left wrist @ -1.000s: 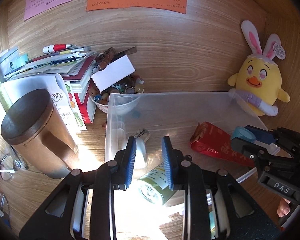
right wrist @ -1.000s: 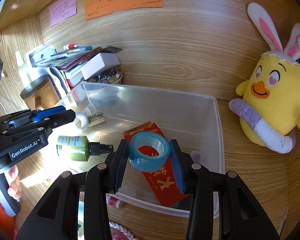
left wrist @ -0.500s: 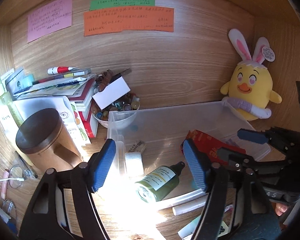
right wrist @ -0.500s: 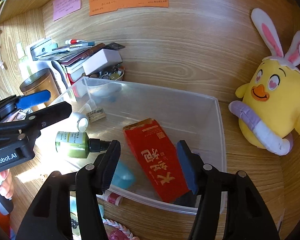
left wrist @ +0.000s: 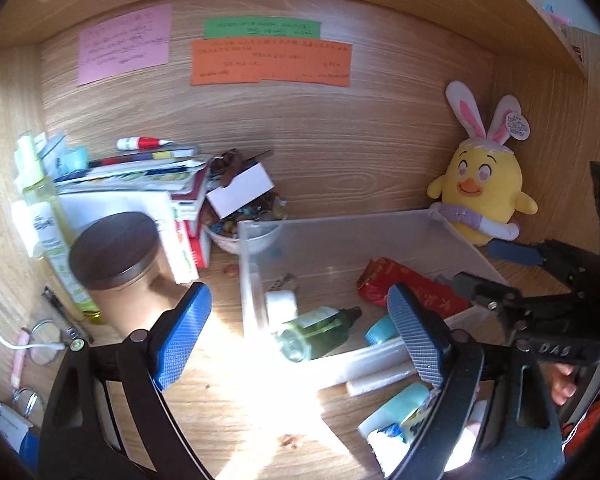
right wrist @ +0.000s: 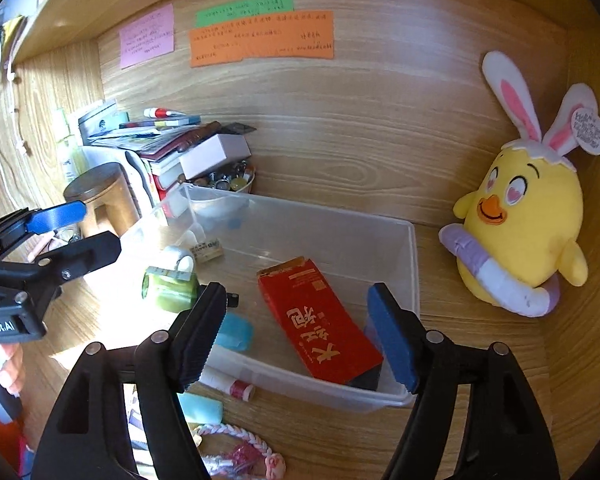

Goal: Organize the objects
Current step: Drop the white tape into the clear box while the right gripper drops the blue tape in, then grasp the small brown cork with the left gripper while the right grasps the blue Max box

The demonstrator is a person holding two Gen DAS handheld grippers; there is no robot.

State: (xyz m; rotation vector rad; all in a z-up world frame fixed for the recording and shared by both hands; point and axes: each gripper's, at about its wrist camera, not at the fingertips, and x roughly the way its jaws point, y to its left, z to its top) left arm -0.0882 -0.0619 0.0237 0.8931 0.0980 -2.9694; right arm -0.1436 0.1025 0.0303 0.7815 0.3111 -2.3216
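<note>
A clear plastic bin (right wrist: 414, 264) sits on the wooden desk. A red box (right wrist: 320, 320), a blue tape roll (right wrist: 234, 332), a green bottle (right wrist: 168, 288) and a white roll (right wrist: 178, 258) lie in it. My right gripper (right wrist: 296, 332) hovers over the bin's front wall. Its jaws are opening, with nothing pressed between them. My left gripper (left wrist: 298, 336) hangs above the green bottle (left wrist: 316, 332). Its jaws are also opening, clear of the bottle. Each gripper shows in the other's view: the right gripper (left wrist: 492, 270) and the left gripper (right wrist: 80, 232).
A yellow plush chick (right wrist: 528, 224) leans on the back wall right of the bin. At the left stand a lidded wooden mug (left wrist: 116, 256), a book stack (left wrist: 140, 184) and a bowl of small items (left wrist: 240, 232). A tube (right wrist: 230, 386) and a pink braided cord (right wrist: 236, 436) lie before the bin.
My right gripper let go of the blue tape roll, which now lies in the bin. Both grippers' jaws spread wide and both drew back and up from the bin.
</note>
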